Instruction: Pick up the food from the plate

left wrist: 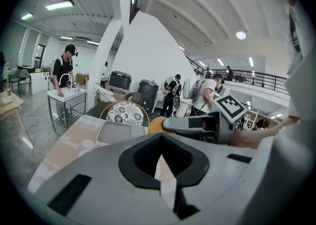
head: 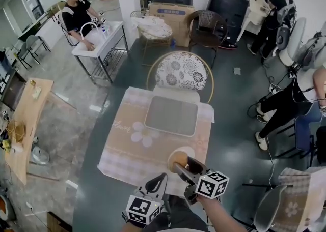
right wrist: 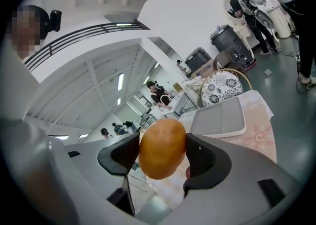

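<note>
R gripper (right wrist: 163,154) clamps bun (head: 178,160) over clothed table (head: 127,147) (1 chair (head: 183,70) behind); L gripper (left wrist: 161,162) closed.

- Table (head: 118,150): left half & near-left strip of cloth are left bare; a gripper could be set down there.
- Far-middle is taken up by grey tray (head: 171,115); only narrow cloth margins are left on both sides.
- Near edge, right of centre: plate (head: 189,150) is covered from above by right gripper (head: 179,165), w/ food (head: 175,158) clamped btwn its jaws.
- Left gripper (head: 161,180) is held just left of it, at table edge; small gap btwn the two.
- Far side is blocked by chair (head: 184,70), close against table.
- Right of table: open floor, bounded by a person's legs (head: 277,114).
</note>
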